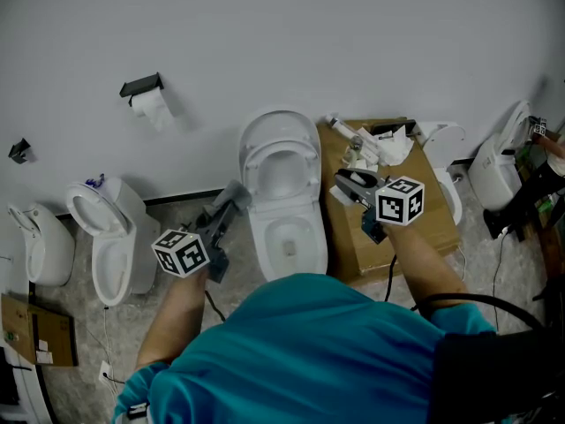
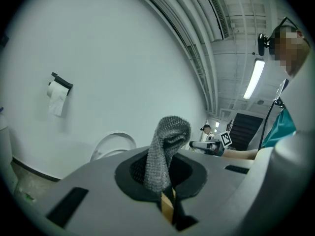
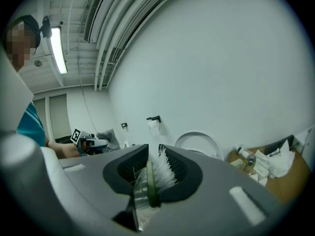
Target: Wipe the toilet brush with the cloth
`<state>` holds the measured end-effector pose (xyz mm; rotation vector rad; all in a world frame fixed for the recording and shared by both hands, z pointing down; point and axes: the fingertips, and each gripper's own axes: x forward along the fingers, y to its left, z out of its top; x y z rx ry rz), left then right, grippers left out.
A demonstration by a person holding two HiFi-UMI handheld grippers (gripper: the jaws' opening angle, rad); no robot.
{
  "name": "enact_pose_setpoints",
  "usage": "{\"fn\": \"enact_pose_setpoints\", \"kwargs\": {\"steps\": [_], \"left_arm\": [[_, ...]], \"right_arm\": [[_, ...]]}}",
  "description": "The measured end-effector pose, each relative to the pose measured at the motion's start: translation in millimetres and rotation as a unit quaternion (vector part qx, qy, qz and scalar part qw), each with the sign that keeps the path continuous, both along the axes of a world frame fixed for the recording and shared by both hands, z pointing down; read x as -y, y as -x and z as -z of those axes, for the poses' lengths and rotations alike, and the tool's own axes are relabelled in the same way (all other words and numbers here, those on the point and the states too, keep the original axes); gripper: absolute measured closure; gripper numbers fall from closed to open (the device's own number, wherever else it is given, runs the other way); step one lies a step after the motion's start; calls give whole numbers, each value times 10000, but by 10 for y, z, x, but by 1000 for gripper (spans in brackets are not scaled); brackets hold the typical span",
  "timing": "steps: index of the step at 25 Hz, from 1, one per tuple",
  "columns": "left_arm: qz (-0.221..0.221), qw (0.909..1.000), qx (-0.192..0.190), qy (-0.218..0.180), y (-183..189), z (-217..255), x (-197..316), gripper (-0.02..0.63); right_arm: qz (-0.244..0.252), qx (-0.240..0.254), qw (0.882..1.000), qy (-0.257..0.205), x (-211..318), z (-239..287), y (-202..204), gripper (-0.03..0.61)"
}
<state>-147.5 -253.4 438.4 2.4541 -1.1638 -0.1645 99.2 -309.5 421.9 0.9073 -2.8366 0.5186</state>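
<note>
**Head view.** A person in a teal shirt point(image 1: 318, 352) stands over a white toilet point(image 1: 284, 228) whose lid is raised toward the wall point(image 1: 353, 42). The left gripper point(image 1: 231, 201) is held to the left of the bowl and the right gripper point(image 1: 351, 184) to its right, above the near corner of a cardboard box point(image 1: 424, 237) that carries bottles and crumpled paper. A second toilet point(image 1: 110, 237) stands further left, and a toilet-paper roll point(image 1: 152, 106) hangs on the wall above it.

**Left gripper view.** The jaws are pinched on a grey knitted cloth point(image 2: 166, 149), which stands up from between the pads in a folded peak.

**Right gripper view.** The jaws are closed on the toilet brush point(image 3: 158, 173). Its white bristles fan upward between the pads, and a green band sits just below them.

The cloth and the brush are well apart, with the toilet bowl between them.
</note>
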Motion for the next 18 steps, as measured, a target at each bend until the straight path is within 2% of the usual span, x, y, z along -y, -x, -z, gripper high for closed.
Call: {"fn": "enact_pose_setpoints", "kwargs": {"steps": [18], "left_arm": [[-48,10000,-3,43,-19,3,19,593]], "right_arm": [[182,-80,9998,-41,-38,-10,54,511]]}}
